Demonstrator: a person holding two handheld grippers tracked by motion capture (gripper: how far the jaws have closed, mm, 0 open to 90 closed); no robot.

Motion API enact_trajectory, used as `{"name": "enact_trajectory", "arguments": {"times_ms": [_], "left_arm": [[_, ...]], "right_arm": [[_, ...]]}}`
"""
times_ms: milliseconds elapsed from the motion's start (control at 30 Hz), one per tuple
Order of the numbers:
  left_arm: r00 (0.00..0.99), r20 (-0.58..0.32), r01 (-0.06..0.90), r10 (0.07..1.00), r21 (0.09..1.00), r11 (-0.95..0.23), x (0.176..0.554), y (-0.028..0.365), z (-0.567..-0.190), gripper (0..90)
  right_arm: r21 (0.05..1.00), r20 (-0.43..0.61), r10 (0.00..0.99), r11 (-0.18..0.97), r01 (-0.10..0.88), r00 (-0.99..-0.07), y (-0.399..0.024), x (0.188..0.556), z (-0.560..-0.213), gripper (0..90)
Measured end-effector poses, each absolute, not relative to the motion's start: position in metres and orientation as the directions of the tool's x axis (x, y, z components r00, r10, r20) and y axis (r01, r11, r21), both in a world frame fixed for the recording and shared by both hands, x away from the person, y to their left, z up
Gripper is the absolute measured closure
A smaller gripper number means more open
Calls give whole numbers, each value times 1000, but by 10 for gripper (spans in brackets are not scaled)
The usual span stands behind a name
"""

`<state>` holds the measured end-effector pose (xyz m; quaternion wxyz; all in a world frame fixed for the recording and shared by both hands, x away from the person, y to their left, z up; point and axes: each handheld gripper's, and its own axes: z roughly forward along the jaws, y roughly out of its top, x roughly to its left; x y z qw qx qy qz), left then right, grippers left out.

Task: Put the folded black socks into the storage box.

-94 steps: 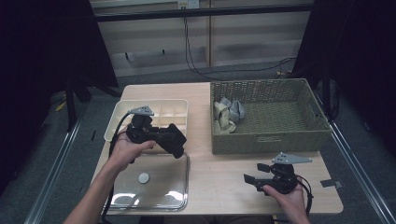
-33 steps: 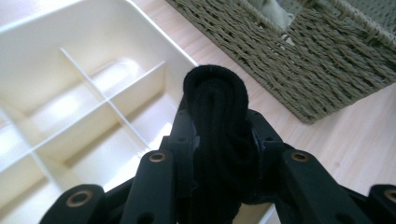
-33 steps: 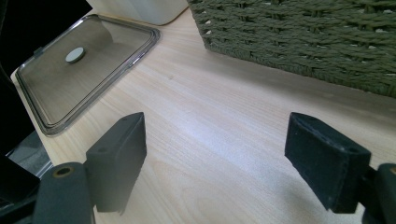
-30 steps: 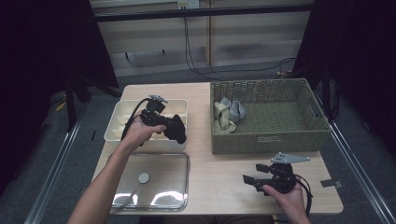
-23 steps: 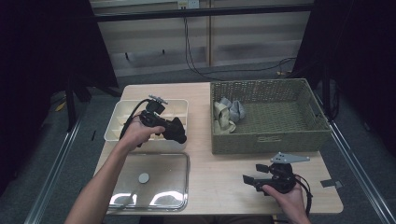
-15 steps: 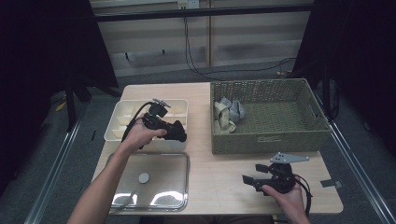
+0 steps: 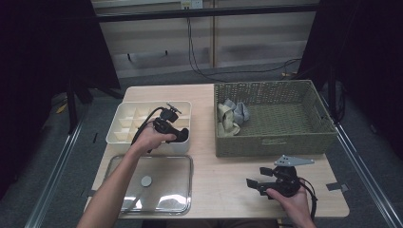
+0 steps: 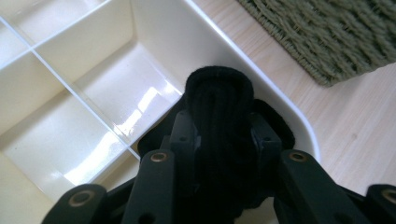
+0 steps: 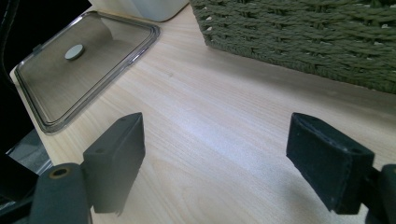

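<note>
My left gripper (image 7: 182,135) is shut on a black rolled sock (image 8: 219,98), whose rounded end sticks out past the jaws. The sock hangs over the near right corner compartment of the cream divided box (image 7: 124,124), close to the box's rim (image 8: 261,88). In the left gripper view my left gripper (image 8: 219,137) points down into that compartment. My right gripper (image 7: 254,184) rests near the table's front right, open, with bare wood between its fingers in the right gripper view (image 9: 217,140).
A green woven basket (image 7: 285,118) stands at the back right with grey and beige socks (image 7: 232,116) in its left end. A clear lid (image 7: 157,183) with a round knob (image 7: 146,180) lies in front of the box. The basket wall (image 9: 303,32) is just beyond the right gripper.
The left hand has carried the black sock back over the box and then lowered it toward the near right compartment. The right gripper has stayed in place.
</note>
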<state>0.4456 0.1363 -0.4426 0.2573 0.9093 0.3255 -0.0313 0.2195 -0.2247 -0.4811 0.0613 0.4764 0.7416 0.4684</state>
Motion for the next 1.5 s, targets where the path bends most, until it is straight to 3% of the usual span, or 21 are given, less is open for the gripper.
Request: {"name": "enact_trajectory", "arguments": {"times_ms": [267,367,433,567,700,767,833,967,1333,1500], "left_arm": [[788,-209,601,579,467,-649,442,138,-442,649],[796,-206,586,569,499,-639,442,143,-435,557],[791,-231,592,567,525,-612,442,149,-428,429],[780,-208,597,590,531,-601,442,160,-419,388],[770,-196,613,608,493,-618,438,162,-426,245],[771,-219,615,598,501,-609,437,164,-428,332],[783,-236,605,576,503,-617,436,165,-429,497],[796,-238,593,557,491,-638,437,163,-429,625],[791,-231,601,566,465,-650,435,151,-439,684],[775,-274,625,569,459,-631,438,151,-447,695]], "right_arm": [[746,366,766,98,659,-528,-224,220,-482,191],[746,366,766,98,659,-528,-224,220,-482,189],[744,366,767,98,661,-526,-224,220,-482,183],[743,367,768,97,662,-525,-225,220,-482,183],[743,365,768,99,662,-526,-225,220,-482,182],[743,363,769,102,661,-527,-224,220,-482,182],[740,367,769,99,665,-523,-224,221,-482,181],[741,364,769,102,664,-525,-224,221,-482,180],[739,366,767,105,666,-527,-222,221,-482,177],[740,366,768,103,665,-526,-222,221,-482,176]]}}
